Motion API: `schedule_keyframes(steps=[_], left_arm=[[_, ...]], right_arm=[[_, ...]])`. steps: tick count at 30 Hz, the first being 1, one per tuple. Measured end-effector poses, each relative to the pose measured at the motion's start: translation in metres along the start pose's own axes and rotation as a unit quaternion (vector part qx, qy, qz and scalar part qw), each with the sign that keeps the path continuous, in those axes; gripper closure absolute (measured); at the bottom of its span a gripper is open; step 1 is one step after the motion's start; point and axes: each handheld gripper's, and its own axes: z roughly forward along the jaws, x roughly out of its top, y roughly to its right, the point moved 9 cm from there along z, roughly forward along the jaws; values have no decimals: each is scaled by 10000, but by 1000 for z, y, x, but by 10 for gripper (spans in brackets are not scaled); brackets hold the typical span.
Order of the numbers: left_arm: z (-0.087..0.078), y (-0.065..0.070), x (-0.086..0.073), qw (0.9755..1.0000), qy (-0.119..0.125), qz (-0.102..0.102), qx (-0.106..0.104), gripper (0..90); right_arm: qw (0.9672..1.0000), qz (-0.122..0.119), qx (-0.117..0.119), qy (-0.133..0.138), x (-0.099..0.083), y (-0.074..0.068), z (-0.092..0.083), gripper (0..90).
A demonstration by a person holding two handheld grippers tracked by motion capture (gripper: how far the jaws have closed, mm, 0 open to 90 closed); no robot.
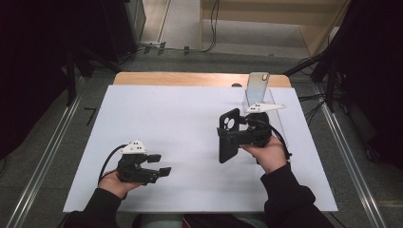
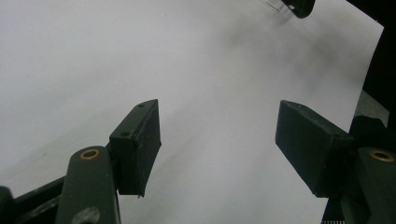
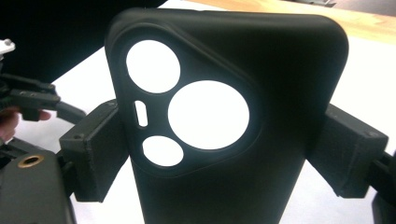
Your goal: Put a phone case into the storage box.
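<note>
A black phone case (image 1: 227, 135) with round camera holes hangs upright above the white table sheet (image 1: 190, 118), and my right gripper (image 1: 233, 135) is shut on its two long edges. In the right gripper view the case (image 3: 280, 93) stands between both pads (image 3: 98, 154). A phone (image 1: 257, 88) leans in a clear stand (image 1: 273, 102) at the back right, just behind that hand. My left gripper (image 1: 159, 166) is at the front left, low over the sheet, open with nothing between its jaws. In the left gripper view its pads (image 2: 140, 144) stand well apart over bare white sheet.
The wooden table edge (image 1: 190, 78) runs along the back of the sheet. Metal rails (image 1: 43, 161) flank the table on both sides. Cables and a dark rack lie on the floor beyond. The other hand's gripper (image 3: 28, 100) shows at the left of the right gripper view.
</note>
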Motion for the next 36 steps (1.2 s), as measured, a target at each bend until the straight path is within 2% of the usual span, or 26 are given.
schedule_keyframes(steps=[8, 21, 24, 27, 36], left_arm=[[-4, 0, -4, 9999, 8, -121, 42, 313], [-12, -3, -9, 9995, 52, -284, 96, 314], [-13, -3, -10, 9994, 60, -320, 92, 314], [-13, -2, -10, 9996, 37, -283, 74, 315], [-14, -3, -9, 9994, 87, -330, 97, 315]], right_arm=[[9994, 151, -190, 246, 14, 22, -15, 120], [9950, 308, -820, 483, 31, 59, -39, 121], [9931, 413, -943, 563, 33, 68, -46, 121], [9896, 509, -1190, 621, 34, 80, -55, 122], [9836, 507, -1603, 658, 33, 101, -66, 122]])
